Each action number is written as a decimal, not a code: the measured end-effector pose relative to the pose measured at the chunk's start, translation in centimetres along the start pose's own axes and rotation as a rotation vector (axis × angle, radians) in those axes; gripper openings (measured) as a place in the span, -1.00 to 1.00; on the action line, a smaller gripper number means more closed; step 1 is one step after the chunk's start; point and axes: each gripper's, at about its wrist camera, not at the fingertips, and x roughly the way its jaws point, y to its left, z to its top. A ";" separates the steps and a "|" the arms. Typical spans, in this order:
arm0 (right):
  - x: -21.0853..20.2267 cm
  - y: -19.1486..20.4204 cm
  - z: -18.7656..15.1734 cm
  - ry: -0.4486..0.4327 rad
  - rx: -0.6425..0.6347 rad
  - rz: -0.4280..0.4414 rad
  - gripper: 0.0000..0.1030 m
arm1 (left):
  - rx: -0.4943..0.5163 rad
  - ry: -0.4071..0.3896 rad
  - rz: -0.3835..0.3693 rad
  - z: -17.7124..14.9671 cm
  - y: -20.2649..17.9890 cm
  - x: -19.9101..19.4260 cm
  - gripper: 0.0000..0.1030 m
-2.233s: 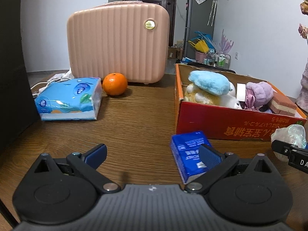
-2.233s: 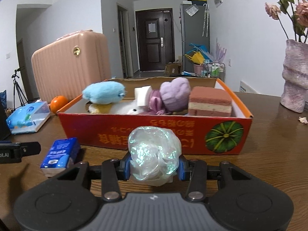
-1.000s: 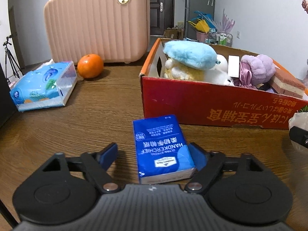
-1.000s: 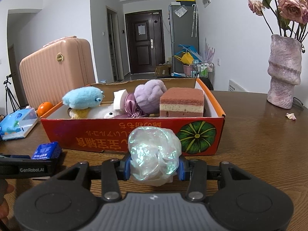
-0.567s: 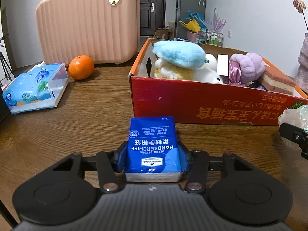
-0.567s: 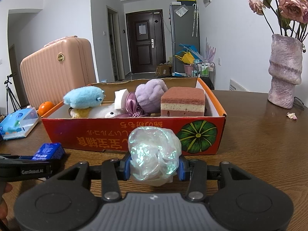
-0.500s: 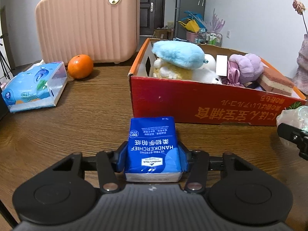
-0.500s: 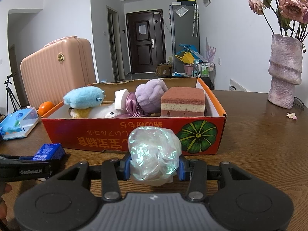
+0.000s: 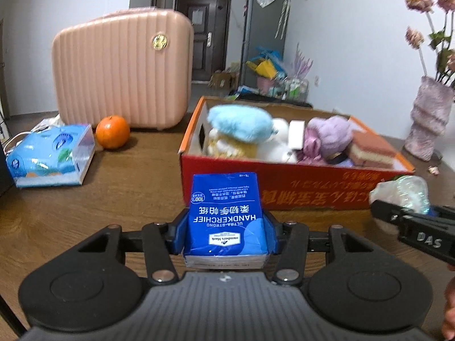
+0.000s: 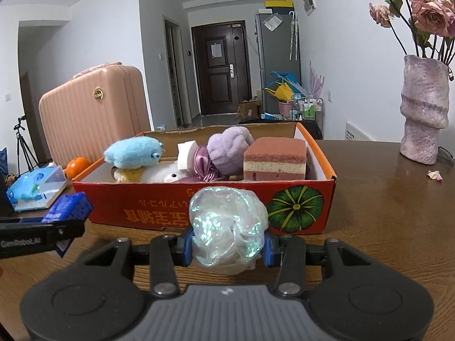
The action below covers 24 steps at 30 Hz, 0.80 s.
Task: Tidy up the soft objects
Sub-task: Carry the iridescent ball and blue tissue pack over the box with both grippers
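Observation:
My left gripper [image 9: 224, 234] is shut on a blue handkerchief tissue pack [image 9: 225, 213] and holds it above the table, in front of the red cardboard box [image 9: 284, 187]. My right gripper [image 10: 227, 245] is shut on an iridescent bath pouf [image 10: 227, 227], also in front of the box [image 10: 159, 207]. The box holds a blue plush toy [image 10: 133, 152], a purple plush [image 10: 227, 145], a layered sponge [image 10: 274, 157] and other soft items. The pouf shows at the right of the left wrist view [image 9: 403, 191]; the pack shows at the left of the right wrist view [image 10: 68, 207].
A pink suitcase [image 9: 122, 68] stands at the back left, with an orange [image 9: 112, 132] and a blue tissue box [image 9: 51, 156] beside it. A purple vase [image 10: 423, 113] with dried flowers stands on the table at the right. A petal [image 10: 434, 174] lies near it.
My left gripper closed on the tissue pack and has lifted it off the table. My right gripper has risen slightly, still holding the pouf.

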 end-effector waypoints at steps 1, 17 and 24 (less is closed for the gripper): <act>-0.1 0.0 0.1 -0.004 0.001 0.002 -0.16 | 0.000 -0.010 -0.006 0.1 -0.1 -0.3 0.02; -0.8 -0.3 2.5 -0.118 0.004 0.010 -0.16 | -0.039 -0.116 -0.069 3.6 -2.0 -1.1 0.02; 0.3 -0.9 4.3 -0.158 0.005 0.001 -0.16 | -0.051 -0.147 -0.077 5.2 -3.1 0.1 0.02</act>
